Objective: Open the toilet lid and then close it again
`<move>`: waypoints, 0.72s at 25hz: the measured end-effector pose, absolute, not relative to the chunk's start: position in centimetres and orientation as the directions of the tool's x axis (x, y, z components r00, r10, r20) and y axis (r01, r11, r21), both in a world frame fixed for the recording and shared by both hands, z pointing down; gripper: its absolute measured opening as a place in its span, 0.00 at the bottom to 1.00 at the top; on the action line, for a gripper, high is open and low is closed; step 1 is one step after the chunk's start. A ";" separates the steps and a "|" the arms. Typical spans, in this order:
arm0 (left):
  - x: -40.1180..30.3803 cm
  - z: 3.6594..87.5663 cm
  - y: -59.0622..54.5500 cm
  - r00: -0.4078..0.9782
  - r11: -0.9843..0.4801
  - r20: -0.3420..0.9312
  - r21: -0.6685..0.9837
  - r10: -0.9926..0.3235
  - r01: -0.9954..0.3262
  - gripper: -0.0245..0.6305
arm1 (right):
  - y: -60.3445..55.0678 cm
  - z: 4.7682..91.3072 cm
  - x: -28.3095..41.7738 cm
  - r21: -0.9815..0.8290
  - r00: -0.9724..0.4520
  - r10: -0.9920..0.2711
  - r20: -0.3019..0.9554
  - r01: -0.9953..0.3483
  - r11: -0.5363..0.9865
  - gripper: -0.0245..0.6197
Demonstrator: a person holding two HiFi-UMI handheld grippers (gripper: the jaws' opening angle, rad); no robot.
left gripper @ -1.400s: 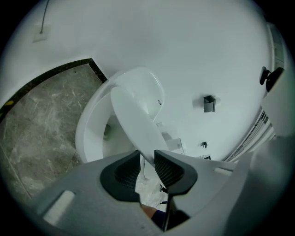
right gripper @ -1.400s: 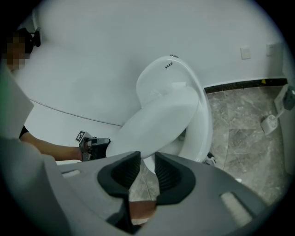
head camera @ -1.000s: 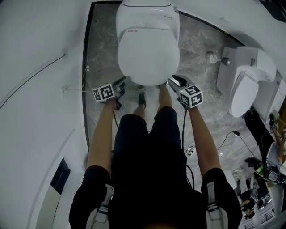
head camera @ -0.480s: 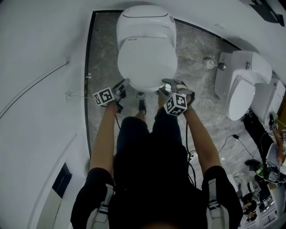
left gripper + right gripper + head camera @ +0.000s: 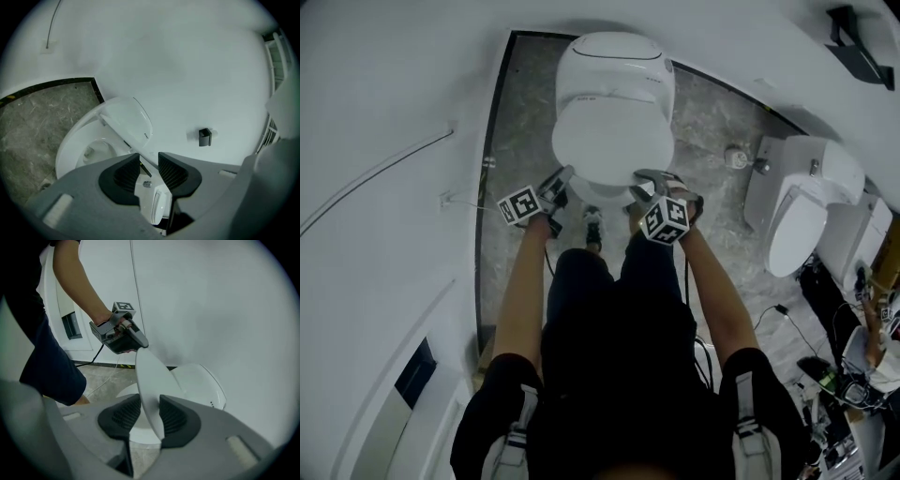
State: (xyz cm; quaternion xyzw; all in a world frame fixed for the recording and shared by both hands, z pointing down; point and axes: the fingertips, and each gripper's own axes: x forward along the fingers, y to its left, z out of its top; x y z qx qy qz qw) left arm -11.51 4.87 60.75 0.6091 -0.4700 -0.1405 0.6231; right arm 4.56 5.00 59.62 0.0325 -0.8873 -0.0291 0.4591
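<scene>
The white toilet stands at the top of the head view, its lid lifted at the front and tilted up. My left gripper pinches the lid's left front rim. My right gripper grips the right front rim. In the right gripper view the thin lid runs up between the right gripper's closing jaws, both pads against it, and the left gripper holds its far edge. In the left gripper view the left gripper shows the bowl uncovered.
A second toilet stands to the right, with a floor valve between the two. Cables trail over the marble floor at the right. A white wall runs close along the left. The person's feet stand at the bowl's front.
Both grippers have risen with the lid's front rim, and the lid now stands steeper. The right gripper has rolled, so its marker cube shows another face.
</scene>
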 end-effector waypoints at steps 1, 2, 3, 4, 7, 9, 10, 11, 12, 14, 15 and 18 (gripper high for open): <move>-11.5 60.6 4.7 0.506 0.222 0.415 0.890 -0.756 -0.399 0.22 | 4.7 59.4 4.5 0.083 -0.578 -0.079 0.812 -0.018 0.996 0.24; -11.5 60.4 4.5 0.494 0.226 0.421 0.885 -0.760 -0.406 0.22 | 4.5 59.3 4.5 0.085 -0.579 -0.072 0.812 -0.005 0.996 0.23; -11.5 60.3 4.4 0.483 0.230 0.432 0.877 -0.761 -0.422 0.23 | 4.4 59.1 4.6 0.085 -0.581 -0.066 0.812 0.006 0.996 0.23; -11.4 60.1 4.3 0.471 0.234 0.448 0.864 -0.760 -0.446 0.23 | 4.2 59.0 4.7 0.086 -0.582 -0.062 0.811 0.014 0.996 0.23; -11.6 59.1 3.6 0.415 0.232 0.508 0.798 -0.755 -0.556 0.27 | 3.5 58.4 4.8 0.084 -0.596 -0.060 0.801 0.012 0.996 0.22; -12.4 57.8 3.1 0.365 0.200 0.535 0.730 -0.762 -0.653 0.27 | 3.0 57.9 4.7 0.075 -0.604 -0.050 0.795 0.016 0.997 0.22; -12.8 56.9 2.8 0.351 0.171 0.540 0.696 -0.765 -0.697 0.27 | 2.8 57.7 4.5 0.075 -0.608 -0.045 0.793 0.024 0.997 0.22; -12.9 56.0 2.4 0.349 0.131 0.544 0.660 -0.763 -0.740 0.27 | 2.5 57.5 4.3 0.078 -0.612 -0.042 0.790 0.032 0.996 0.22; -12.9 55.2 2.1 0.355 0.082 0.551 0.617 -0.755 -0.782 0.27 | 2.2 57.3 4.1 0.082 -0.615 -0.043 0.788 0.035 0.996 0.21; -12.7 54.1 1.8 0.377 -0.031 0.575 0.520 -0.726 -0.854 0.27 | 1.3 56.9 3.9 0.091 -0.616 -0.059 0.785 0.021 0.996 0.21; -12.5 53.8 1.7 0.387 -0.088 0.590 0.471 -0.708 -0.878 0.27 | 0.9 56.6 3.8 0.098 -0.614 -0.073 0.786 0.007 0.995 0.20; -12.9 53.7 1.6 0.370 -0.224 0.651 0.299 -0.662 -0.928 0.27 | -0.5 55.9 3.5 0.132 -0.598 -0.132 0.791 -0.044 0.990 0.19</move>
